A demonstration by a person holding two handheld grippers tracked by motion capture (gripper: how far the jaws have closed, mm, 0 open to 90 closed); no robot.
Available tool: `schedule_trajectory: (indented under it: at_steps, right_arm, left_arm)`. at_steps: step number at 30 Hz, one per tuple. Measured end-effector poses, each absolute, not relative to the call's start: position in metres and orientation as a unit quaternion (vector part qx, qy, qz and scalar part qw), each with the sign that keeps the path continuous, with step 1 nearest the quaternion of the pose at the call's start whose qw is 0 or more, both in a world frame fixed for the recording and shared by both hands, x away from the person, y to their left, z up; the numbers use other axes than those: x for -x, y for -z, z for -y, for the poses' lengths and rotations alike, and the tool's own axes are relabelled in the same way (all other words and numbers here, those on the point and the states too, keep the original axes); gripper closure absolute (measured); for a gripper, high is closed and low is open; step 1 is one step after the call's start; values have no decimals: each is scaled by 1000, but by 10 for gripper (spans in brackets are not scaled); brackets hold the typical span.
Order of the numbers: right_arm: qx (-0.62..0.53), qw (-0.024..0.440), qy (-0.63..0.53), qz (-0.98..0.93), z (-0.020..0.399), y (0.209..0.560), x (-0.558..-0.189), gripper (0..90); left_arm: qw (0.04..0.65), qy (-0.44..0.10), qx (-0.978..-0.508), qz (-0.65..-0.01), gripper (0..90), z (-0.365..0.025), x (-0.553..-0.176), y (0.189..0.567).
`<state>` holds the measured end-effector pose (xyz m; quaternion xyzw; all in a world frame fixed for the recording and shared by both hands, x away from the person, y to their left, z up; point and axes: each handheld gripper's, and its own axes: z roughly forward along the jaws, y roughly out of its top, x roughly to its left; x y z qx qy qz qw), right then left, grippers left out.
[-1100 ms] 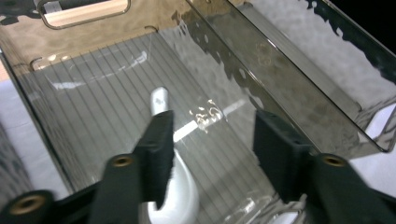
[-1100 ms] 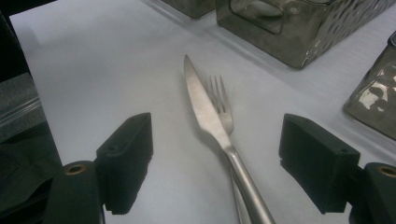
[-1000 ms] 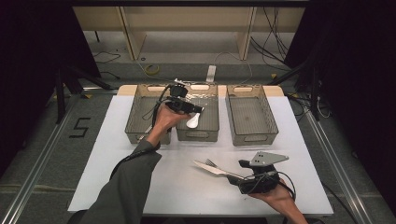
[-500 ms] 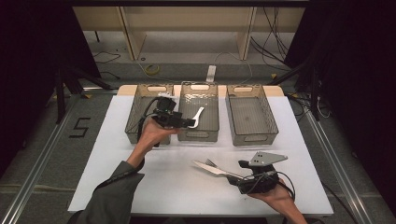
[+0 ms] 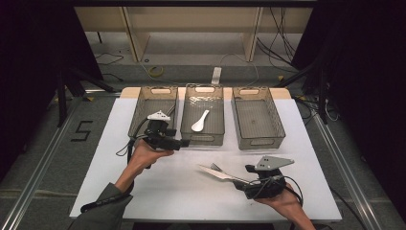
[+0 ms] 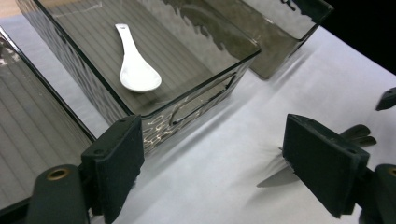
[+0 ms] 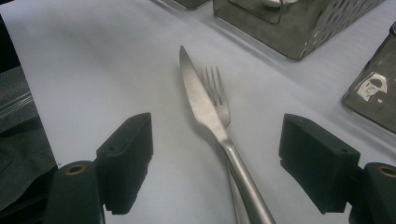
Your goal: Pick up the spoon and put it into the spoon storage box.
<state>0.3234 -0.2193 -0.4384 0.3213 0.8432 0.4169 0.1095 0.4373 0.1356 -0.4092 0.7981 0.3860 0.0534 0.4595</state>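
Surface (image 5: 143, 191): white, three grey bins along the far edge.
Middle bin (image 5: 216, 103): spoon (image 5: 199, 121) inside.
Left tongs (image 5: 184, 143): just opening, wide, empty.
Right tongs (image 5: 238, 184): wide around knife (image 5: 218, 173) and fork (image 7: 215, 93).
Room: dark, shelving beyond.

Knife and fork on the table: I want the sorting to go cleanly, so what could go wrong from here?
The knife lies on top of the fork, so the open right gripper could close on both at once. The pair could also slide on the smooth white table. The open left gripper hangs close to the middle bin and could knock it.
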Motion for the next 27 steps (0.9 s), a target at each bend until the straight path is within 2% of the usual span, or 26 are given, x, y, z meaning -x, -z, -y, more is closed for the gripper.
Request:
schedule_trajectory:
  at_steps: [13, 23, 27]
  right_arm:
    - [-323, 108, -397, -852, 217, 442, -326, 273]
    - [-326, 103, -382, -858, 216, 445, -332, 278]
    - [-324, 106, -373, -863, 215, 446, -335, 278]
  left_arm:
    - [463, -64, -811, -352, 181, -126, -413, 409]
    - [466, -67, -809, -350, 159, -137, -399, 412]
    - [454, -86, -814, -351, 158, -149, -392, 414]
